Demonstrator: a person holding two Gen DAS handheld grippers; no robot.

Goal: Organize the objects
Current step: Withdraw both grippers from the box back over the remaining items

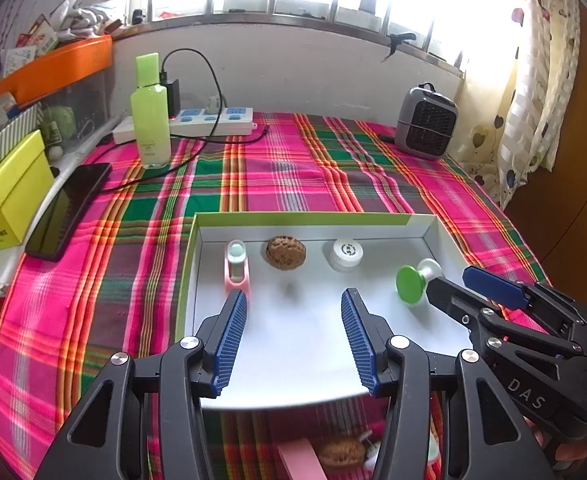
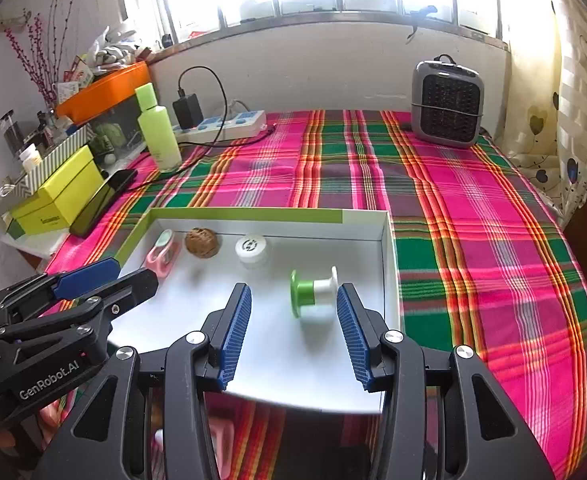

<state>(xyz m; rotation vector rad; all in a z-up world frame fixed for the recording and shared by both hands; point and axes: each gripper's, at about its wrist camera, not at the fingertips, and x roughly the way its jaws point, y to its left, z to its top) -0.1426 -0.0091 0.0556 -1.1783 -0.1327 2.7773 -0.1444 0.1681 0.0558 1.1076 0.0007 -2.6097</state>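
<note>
Low in the middle of the right wrist view, my right gripper [image 2: 293, 296] stands wide open with nothing in it, its blue pads on either side of the green-and-white spool [image 2: 313, 292], which lies on its side near the right wall of the white box lid [image 2: 389, 264]. My left gripper [image 1: 293, 300] is just as wide and just as empty, centred low in the left wrist view over the bare floor of the lid. Along the far wall, in the upper part of the lid, sit the pink holder with a small vial [image 1: 236, 266], the walnut [image 1: 285, 252] and the white cap [image 1: 346, 255], each apart from the others.

What worries me is the spool — lying on its side, I judge it could roll or skid off if one pad touches before the other, and the lid wall just beside my right pad could catch that finger as I close. The lid looks light; a nudge against the wall might shift it on the plaid cloth [image 2: 473, 240] and set the walnut rolling. My two tongs are also near each other at the lower left of the right wrist view, so a careless swing could knock them together
</note>
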